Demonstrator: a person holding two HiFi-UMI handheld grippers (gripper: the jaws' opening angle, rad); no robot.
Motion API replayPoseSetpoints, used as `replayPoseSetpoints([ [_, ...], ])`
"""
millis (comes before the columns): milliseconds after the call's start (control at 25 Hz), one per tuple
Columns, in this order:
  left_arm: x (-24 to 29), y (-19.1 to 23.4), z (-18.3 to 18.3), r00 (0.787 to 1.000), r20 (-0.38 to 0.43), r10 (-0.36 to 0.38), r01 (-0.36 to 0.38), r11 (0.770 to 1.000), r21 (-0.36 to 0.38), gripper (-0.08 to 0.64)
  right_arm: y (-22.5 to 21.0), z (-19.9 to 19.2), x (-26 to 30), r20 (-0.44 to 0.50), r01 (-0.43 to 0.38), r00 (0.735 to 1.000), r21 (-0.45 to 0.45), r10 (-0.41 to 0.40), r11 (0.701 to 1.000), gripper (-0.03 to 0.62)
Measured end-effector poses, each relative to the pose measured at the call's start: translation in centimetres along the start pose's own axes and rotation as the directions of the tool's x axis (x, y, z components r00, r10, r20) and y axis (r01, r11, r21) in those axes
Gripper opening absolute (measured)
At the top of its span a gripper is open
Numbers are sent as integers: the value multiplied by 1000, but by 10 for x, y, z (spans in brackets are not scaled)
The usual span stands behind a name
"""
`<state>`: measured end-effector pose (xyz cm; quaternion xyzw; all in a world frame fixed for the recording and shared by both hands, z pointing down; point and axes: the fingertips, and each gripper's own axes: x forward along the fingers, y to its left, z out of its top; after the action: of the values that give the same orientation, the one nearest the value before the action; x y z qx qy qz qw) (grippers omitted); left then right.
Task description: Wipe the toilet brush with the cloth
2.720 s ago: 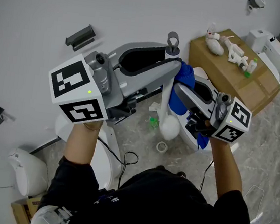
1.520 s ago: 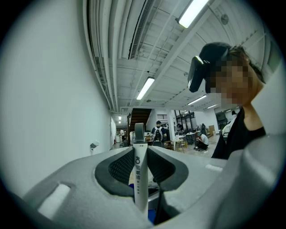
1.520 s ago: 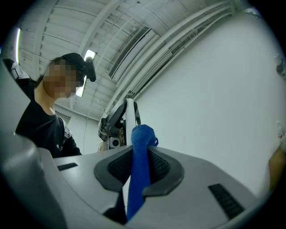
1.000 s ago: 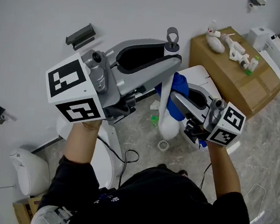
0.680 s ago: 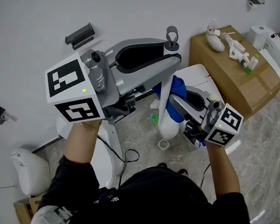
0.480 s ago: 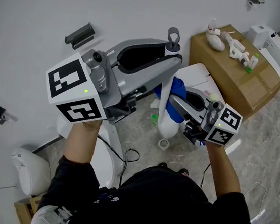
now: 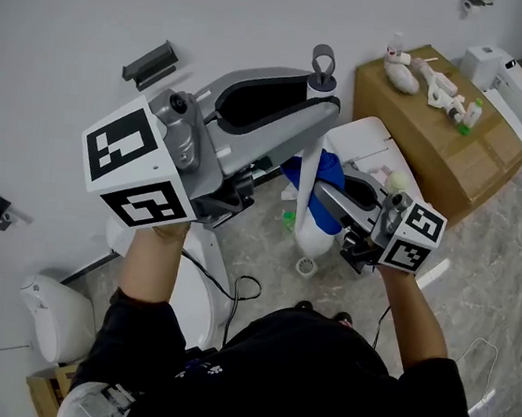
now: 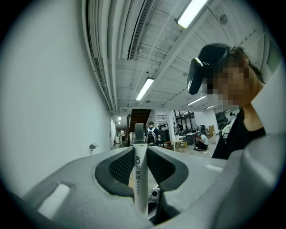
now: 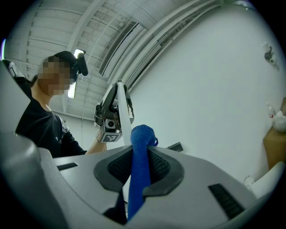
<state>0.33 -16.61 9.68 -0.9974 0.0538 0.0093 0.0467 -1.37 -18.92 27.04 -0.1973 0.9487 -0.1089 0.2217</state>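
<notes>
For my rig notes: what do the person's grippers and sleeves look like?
The left gripper and right gripper are grey moulded shells with black ribbed pads inside the jaws. Each carries a white cube printed with black square markers. The person wears a black short-sleeved top.

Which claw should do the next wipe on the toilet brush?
The right claw, probably. It grips the blue cloth at the toilet brush handle, while the left claw is busy holding that handle near its top.

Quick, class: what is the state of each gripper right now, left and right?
Left gripper: closed on the toilet brush handle.
Right gripper: closed on the blue cloth.
</notes>
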Motion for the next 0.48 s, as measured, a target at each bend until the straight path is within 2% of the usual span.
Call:
replayPoseSetpoints([
  [480, -2, -7, 5, 1000, 8, 0, 0, 1000, 3, 96, 0, -21, -6, -30, 17, 999, 39, -16, 999, 64],
])
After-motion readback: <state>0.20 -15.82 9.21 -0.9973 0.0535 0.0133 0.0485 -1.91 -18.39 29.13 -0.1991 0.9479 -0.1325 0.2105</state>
